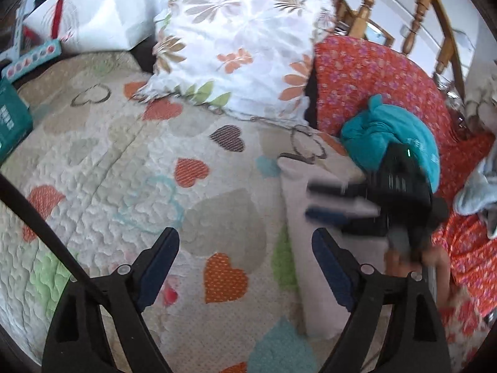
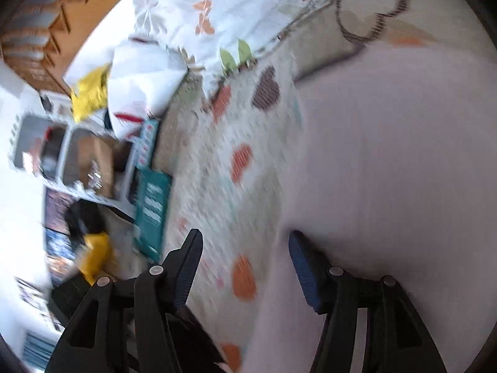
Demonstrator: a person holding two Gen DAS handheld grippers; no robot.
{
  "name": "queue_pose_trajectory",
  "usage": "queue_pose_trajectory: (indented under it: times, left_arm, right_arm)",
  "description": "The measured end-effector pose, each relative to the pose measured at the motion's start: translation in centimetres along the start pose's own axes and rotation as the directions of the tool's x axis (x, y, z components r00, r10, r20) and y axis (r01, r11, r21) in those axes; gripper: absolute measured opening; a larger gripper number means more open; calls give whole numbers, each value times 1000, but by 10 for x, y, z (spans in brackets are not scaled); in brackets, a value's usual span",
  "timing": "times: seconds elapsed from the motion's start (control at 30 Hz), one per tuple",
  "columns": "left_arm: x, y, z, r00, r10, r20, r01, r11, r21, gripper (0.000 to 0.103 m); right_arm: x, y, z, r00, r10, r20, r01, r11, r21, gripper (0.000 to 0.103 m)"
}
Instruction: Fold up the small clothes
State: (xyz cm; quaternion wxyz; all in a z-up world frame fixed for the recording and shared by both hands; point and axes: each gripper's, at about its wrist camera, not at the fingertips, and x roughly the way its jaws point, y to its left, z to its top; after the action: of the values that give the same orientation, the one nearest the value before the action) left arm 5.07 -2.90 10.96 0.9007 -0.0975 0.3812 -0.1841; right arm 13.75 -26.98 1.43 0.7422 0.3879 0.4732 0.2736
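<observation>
**Hovering grippers over a pale garment on the quilt**

Left wrist view
- Left gripper (image 1: pixel 245 242): jaws spread wide, nothing between them. It hangs above the quilt (image 1: pixel 130 168), which carries a heart pattern.
- Garment (image 1: pixel 323 248): a pale pinkish cloth lying flat on the quilt, right of centre. Its left edge passes under the right-hand finger (image 1: pixel 332 267) of this gripper; contact cannot be confirmed.
- Right gripper (image 1: pixel 335 200): enters from the right, blurred, over the far part of the garment. Its two fingers stand apart with only a narrow gap; no cloth is seen between them.
- Teal cloth (image 1: pixel 388 136): bunched, on the far right, behind the right gripper, resting on an orange floral cover (image 1: pixel 366 77).
- Pillow (image 1: pixel 242 46): white with a flower print, at the far edge of the quilt.
- Teal box (image 1: pixel 12 121): at the left edge.
- Grey cloth (image 1: pixel 478 189): at the right edge.

Right wrist view
- This frame is rolled and motion-blurred.
- Right gripper (image 2: pixel 245 248): jaws spread, holding nothing.
- Garment (image 2: pixel 388 171): fills the right half of the frame. One finger (image 2: pixel 303 267) overlaps its edge; the other finger (image 2: pixel 189 258) lies over bare quilt (image 2: pixel 217 171).
- Pillow (image 2: pixel 233 9): at the top of the frame.
- Teal box (image 2: pixel 152 208): left of the quilt.
</observation>
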Motion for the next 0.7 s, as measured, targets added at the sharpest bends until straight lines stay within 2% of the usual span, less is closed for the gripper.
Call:
queue_pose_trajectory:
  times: [0.1,0.17,0.2,0.27,0.3,0.33,0.37,0.4,0.43,0.5,0.57,0.63,0.7]
  left_arm:
    - [9,12,2,1000,3,-28,-4,999,-37,86]
    - [13,17,0,999,4,-42,-7,998,-63,86]
    - [14,19,0,999,7,-47,-10,998,-69,86]
    - [15,21,0,999,13,-49,-16,997,-71,86]
    - [15,21,0,999,14,-49,-18,997,-71,86]
    - [14,21,0,999,17,-46,-20,998,-67,86]
    - [14,20,0,999,24,-42,-26,998,-59,86]
    - [13,19,0,999,35,-36,-36,998,-50,86]
    - [13,18,1,999,44,-31,-45,998,-42,86]
    - [10,15,1,998,67,-14,-67,997,-25,86]
    - [6,11,0,992,119,26,-120,993,0,87]
    - [-1,4,-1,977,192,93,-196,980,42,91]
    - [-11,-4,-4,950,262,172,-278,958,75,94]
  right_arm:
    - [5,-3,44,999,-10,43,8,999,43,63]
    - [8,-7,70,993,-90,74,86,994,62,65]
    - [9,-11,83,983,-157,92,150,986,78,65]
    - [10,-25,102,946,-298,123,283,950,129,65]
    - [6,-30,107,932,-329,151,304,938,164,60]
    - [-1,-31,110,927,-323,192,286,938,198,60]
    - [-6,-26,110,914,-338,224,295,934,203,60]
    - [-14,-14,107,885,-382,268,342,922,184,62]
    - [-19,-4,104,868,-406,285,375,913,157,62]
    - [-30,14,91,849,-439,294,427,898,109,63]
    - [-42,26,72,837,-466,286,465,882,75,63]
    - [-62,34,45,829,-479,287,488,872,47,63]
    - [-89,35,9,812,-503,295,521,853,21,64]
